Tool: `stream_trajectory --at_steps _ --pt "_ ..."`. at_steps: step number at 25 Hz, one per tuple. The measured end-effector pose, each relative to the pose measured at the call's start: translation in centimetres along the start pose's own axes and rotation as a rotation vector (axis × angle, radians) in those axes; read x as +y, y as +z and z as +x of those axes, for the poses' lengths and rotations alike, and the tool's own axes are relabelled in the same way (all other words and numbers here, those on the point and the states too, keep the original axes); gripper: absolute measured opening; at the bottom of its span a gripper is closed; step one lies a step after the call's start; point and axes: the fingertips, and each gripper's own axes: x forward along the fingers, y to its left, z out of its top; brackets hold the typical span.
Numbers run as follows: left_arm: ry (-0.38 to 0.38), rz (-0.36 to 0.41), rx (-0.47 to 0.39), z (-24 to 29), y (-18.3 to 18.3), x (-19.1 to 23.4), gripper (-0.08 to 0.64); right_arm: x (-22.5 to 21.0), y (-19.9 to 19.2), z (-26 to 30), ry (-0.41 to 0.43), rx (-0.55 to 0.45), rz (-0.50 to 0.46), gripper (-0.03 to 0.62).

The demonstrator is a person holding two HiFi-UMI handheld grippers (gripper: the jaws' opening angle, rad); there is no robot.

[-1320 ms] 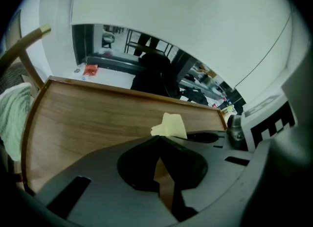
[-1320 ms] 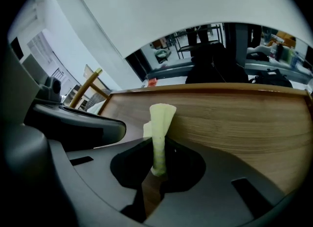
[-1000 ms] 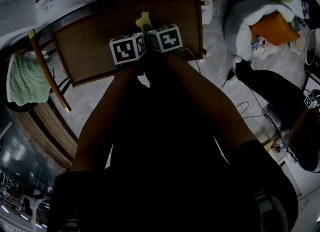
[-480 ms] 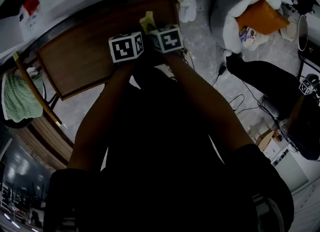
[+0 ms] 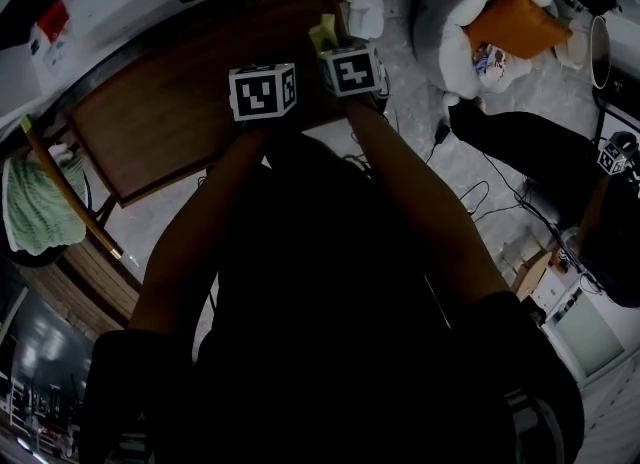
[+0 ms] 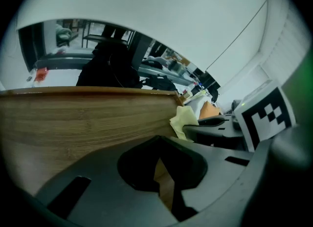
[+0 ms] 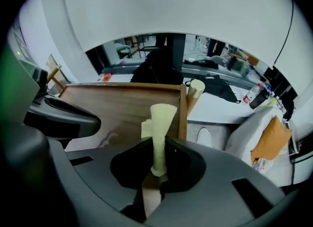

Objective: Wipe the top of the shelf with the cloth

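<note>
The brown wooden shelf top (image 5: 170,112) lies below me, also seen close up in the left gripper view (image 6: 73,118) and the right gripper view (image 7: 117,106). My right gripper (image 5: 350,70) is shut on the pale yellow cloth (image 7: 159,133), which stands up bunched between its jaws near the shelf's right edge. The cloth (image 5: 323,32) pokes out beyond the marker cube. My left gripper (image 5: 262,90) hovers beside it over the wood, jaws together and holding nothing (image 6: 162,174). From there the cloth (image 6: 183,121) shows on the right.
A green towel (image 5: 35,202) and a wooden stick (image 5: 65,187) are left of the shelf. A white beanbag with an orange cushion (image 5: 510,22), a white shoe (image 5: 365,2), floor cables (image 5: 480,202) and another person's dark leg (image 5: 520,147) are to the right.
Both grippers have slid rightward along the shelf top, and the cloth has gone with the right one toward the shelf's right edge.
</note>
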Motion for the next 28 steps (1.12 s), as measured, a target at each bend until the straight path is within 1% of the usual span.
stream_trajectory --at_steps 2,4,5,6,7,9,11,13,15,17,20,23,25,28 --pt "0.001 0.007 -0.007 -0.6 0.0 0.0 0.011 -0.5 -0.2 -0.2 -0.048 0.012 0.003 0.048" --pt "0.006 0.007 -0.015 -1.7 -0.1 0.4 0.011 -0.9 -0.3 -0.3 -0.097 0.02 0.026 0.048" --pt "0.011 0.004 -0.019 -2.5 -0.3 0.8 0.011 -0.9 -0.2 -0.5 -0.108 0.016 0.039 0.048" --pt "0.017 -0.003 -0.023 -3.3 -0.5 1.5 0.011 -0.4 0.3 -0.6 -0.103 0.002 0.049 0.048" --pt "0.023 -0.015 -0.031 -4.2 -0.7 2.3 0.011 0.5 0.9 -0.8 -0.08 -0.019 0.057 0.048" --pt "0.035 -0.049 -0.053 -6.3 -1.0 4.3 0.011 3.5 2.6 -1.2 -0.014 -0.068 0.056 0.048" --pt "0.051 -0.085 -0.09 -9.0 -1.0 6.5 0.011 7.3 4.3 -1.7 0.057 -0.106 0.046 0.048" --pt "0.076 -0.124 -0.136 -12.1 -1.0 9.1 0.011 12.3 5.9 -2.0 0.151 -0.14 0.041 0.048" --pt "0.113 -0.165 -0.18 -15.5 -0.9 12.2 0.011 18.3 7.3 -1.8 0.251 -0.163 0.018 0.048" --pt "0.146 -0.199 -0.206 -18.9 -1.1 15.6 0.011 24.6 8.5 -1.5 0.343 -0.176 -0.002 0.048" --pt "0.19 -0.215 -0.224 -24.0 -2.0 20.5 0.011 33.6 9.1 -0.8 0.481 -0.163 0.02 0.048" --pt "0.236 -0.252 -0.245 -28.6 -3.4 24.8 0.011 41.2 8.4 -0.3 0.563 -0.146 0.015 0.048" --pt "0.26 -0.264 -0.255 -31.0 -4.0 26.8 0.011 45.2 7.7 0.1 0.603 -0.137 0.001 0.048" --pt "0.297 -0.225 -0.249 -33.5 -4.5 29.1 0.011 49.2 6.7 1.2 0.623 -0.111 -0.013 0.048"
